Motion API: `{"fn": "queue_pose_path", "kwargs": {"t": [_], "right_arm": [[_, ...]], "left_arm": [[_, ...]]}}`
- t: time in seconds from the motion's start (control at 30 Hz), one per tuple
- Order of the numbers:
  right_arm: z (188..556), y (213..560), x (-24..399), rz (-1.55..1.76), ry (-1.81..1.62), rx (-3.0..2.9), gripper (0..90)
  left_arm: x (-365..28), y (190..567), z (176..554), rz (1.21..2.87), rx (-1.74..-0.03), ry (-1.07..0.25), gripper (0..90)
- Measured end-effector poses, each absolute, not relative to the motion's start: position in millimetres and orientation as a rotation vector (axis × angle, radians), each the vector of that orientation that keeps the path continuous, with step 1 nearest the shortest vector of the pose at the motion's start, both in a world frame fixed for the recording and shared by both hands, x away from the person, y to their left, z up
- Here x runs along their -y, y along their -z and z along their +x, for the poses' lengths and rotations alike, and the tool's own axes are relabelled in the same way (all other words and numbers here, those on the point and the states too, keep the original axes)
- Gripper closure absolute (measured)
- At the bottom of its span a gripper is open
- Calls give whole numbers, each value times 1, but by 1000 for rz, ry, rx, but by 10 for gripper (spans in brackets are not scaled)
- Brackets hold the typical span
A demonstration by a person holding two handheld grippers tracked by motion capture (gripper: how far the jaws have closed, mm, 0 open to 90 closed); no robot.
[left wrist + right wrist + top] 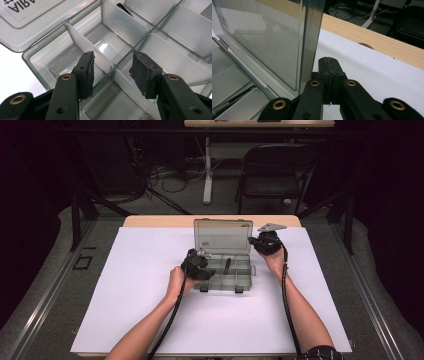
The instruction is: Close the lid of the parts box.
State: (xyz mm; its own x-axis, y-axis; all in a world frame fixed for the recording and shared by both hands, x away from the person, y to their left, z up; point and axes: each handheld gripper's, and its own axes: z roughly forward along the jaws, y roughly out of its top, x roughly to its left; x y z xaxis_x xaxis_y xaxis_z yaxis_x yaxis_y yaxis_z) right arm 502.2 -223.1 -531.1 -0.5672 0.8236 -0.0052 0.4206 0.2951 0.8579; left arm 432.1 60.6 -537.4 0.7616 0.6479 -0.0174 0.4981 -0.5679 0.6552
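A clear grey compartment box lies open in the middle of the table, its lid standing upright at the back. My left gripper hangs over the box's left end. In the left gripper view its jaws stand apart, astride a white divider without touching it. The compartments below them look empty. A slim black item lies in a middle compartment. My right gripper sits just right of the lid, and its pads are pressed together with nothing between them, close beside the lid's edge.
A white sheet covers the table, with wide bare room left, right and in front of the box. The table's wooden back edge runs behind the lid. A black folding chair and cables stand on the floor beyond.
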Motion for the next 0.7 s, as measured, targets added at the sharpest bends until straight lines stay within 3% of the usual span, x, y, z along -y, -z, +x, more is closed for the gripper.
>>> {"fn": "queue_pose_path", "kwargs": {"t": [0.43,0.57,0.7], "right_arm": [[499,526,223,1072,-1209,-2101,900],[498,525,224,1064,-1218,-2102,900],[497,524,224,1059,-1214,-2106,900]], "left_arm": [[-61,538,432,2278,-871,-314,472],[-63,536,432,2273,-867,-320,415],[-65,530,431,2247,-865,-342,291]]}}
